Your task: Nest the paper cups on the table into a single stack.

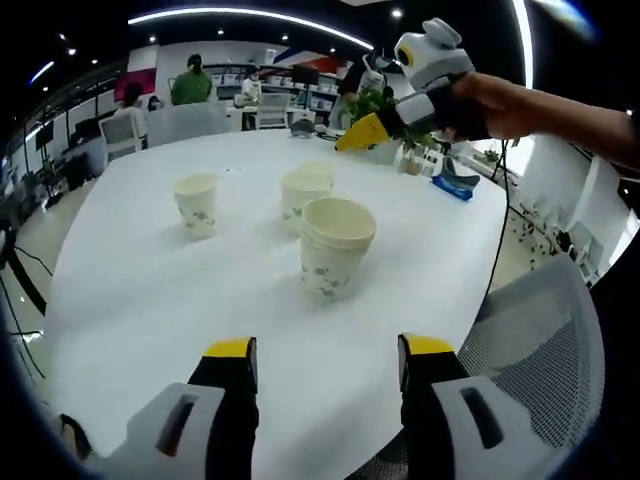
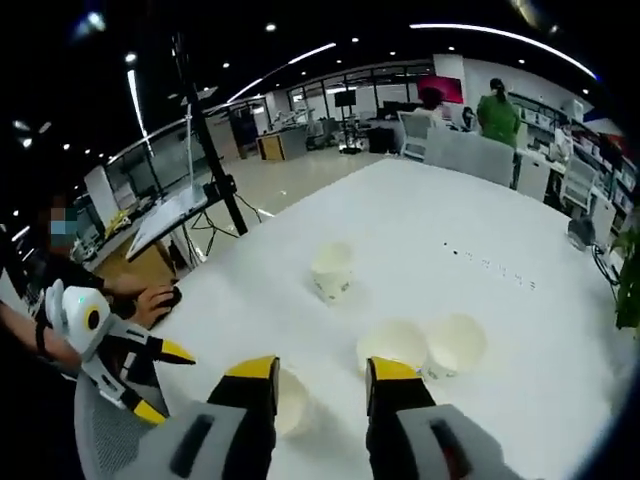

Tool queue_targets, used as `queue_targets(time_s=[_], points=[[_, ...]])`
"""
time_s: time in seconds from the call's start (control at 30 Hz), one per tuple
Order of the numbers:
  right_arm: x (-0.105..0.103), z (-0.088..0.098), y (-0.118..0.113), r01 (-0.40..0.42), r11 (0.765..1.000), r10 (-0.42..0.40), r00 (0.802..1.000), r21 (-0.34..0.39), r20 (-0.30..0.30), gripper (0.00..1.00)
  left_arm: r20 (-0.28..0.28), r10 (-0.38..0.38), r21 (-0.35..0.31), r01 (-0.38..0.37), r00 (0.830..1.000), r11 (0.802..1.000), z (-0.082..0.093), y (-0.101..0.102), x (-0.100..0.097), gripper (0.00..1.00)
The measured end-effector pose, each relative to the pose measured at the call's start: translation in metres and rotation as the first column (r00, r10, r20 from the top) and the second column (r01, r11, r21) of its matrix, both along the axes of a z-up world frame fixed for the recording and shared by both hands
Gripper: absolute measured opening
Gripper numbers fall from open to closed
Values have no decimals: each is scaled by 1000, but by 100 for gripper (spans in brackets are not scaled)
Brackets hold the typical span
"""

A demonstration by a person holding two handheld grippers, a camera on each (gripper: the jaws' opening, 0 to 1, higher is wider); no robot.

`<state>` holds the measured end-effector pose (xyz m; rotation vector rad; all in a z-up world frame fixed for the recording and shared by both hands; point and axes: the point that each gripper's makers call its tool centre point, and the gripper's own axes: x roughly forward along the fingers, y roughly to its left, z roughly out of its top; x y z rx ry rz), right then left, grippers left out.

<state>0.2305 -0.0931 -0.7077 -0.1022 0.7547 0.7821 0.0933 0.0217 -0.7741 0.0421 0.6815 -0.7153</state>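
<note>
Behind right tool (image 2: 320, 380), near cup (image 2: 288, 402) partly hidden; jaws apart.

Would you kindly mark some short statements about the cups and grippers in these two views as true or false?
1. Four cup positions stand on the white table. True.
2. The nearest paper cup lies tipped on its side. False: it stands upright.
3. The left gripper grips a cup. False: its jaws are open, apart from every cup.
4. The lone cup stands apart from the others. True.
5. The right gripper is open above the cups. True.
</note>
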Motion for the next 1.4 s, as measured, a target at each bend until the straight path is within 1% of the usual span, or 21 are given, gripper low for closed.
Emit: queue_targets(time_s=[0.07, 0.13, 0.17, 0.2, 0.27, 0.33, 0.37, 0.4, 0.53, 0.57, 0.7, 0.8, 0.87, 0.97, 1.0, 1.03, 1.13, 1.17, 1.23, 1.33, 1.4], points=[[11, -3, -2, 4, 1000, -4, 1000, -8, 1, 34, 1, 4, 0, -4, 1000, 1000, -1, -1, -1, 56], [8, -5, 0, 4, 1000, -4, 1000, -18, -7, 34, 2, 8, -4, -8, 1000, 1000, -2, -1, -1, 56], [16, -10, -1, -1, 1000, 0, 1000, -30, -11, 34, 1, 10, -7, -10, 1000, 1000, -2, -2, -1, 56], [17, -11, -1, -3, 999, 2, 1000, -35, -12, 34, 1, 10, -8, -10, 1000, 1000, -2, -2, -2, 56], [24, -17, -1, -15, 998, 14, 1000, -54, -24, 34, 4, 12, -9, -12, 1000, 1000, -2, -4, -3, 56], [24, -17, -1, -31, 997, 28, 999, -76, -33, 34, 6, 12, -11, -12, 1000, 1000, -3, -7, -4, 58], [29, -19, -1, -36, 996, 33, 999, -82, -35, 34, 9, 13, -13, -13, 1000, 1000, -3, -7, -5, 59], [36, -24, -2, -44, 993, 40, 998, -105, -39, 34, 11, 13, -17, -13, 1000, 1000, -5, -7, -5, 59], [48, -33, -5, -78, 986, 72, 996, -149, -45, 33, 24, 40, -17, -40, 999, 999, -8, -3, -3, 60], [47, -32, -6, -96, 982, 90, 995, -164, -42, 33, 24, 44, -17, -43, 999, 999, -8, -3, -2, 60], [51, -36, -4, -165, 959, 161, 986, -231, -36, 33, 23, 55, -26, -55, 998, 998, -8, -2, -2, 59], [54, -38, 0, -203, 944, 200, 979, -260, -37, 32, 16, 62, -26, -62, 998, 998, -11, 0, -2, 59], [51, -41, 3, -224, 935, 220, 974, -274, -47, 32, 8, 65, -31, -64, 998, 997, -11, 0, -3, 59], [37, -52, 12, -307, 897, 296, 951, -317, -86, 32, 8, 69, -36, -68, 998, 997, -10, -1, -3, 58], [34, -57, 16, -343, 878, 329, 939, -335, -100, 32, 9, 70, -37, -69, 998, 997, -10, -1, -3, 58], [35, -60, 18, -360, 866, 344, 933, -347, -108, 32, 10, 70, -37, -70, 998, 997, -10, -1, -3, 58], [37, -85, 19, -405, 822, 378, 914, -400, -148, 32, 10, 71, -34, -70, 997, 997, -11, 0, -3, 58], [35, -90, 17, -410, 813, 380, 911, -412, -158, 32, 9, 71, -34, -71, 997, 997, -11, -1, -3, 58], [37, -103, 19, -417, 800, 379, 909, -432, -175, 31, 11, 69, -28, -68, 998, 997, -10, -1, -4, 58], [35, -109, 24, -423, 795, 380, 906, -434, -188, 28, 12, 66, -26, -65, 998, 998, -9, -2, -6, 58], [34, -113, 26, -430, 785, 387, 903, -446, -189, 18, 11, 73, -24, -72, 997, 997, -9, -1, -5, 58]])
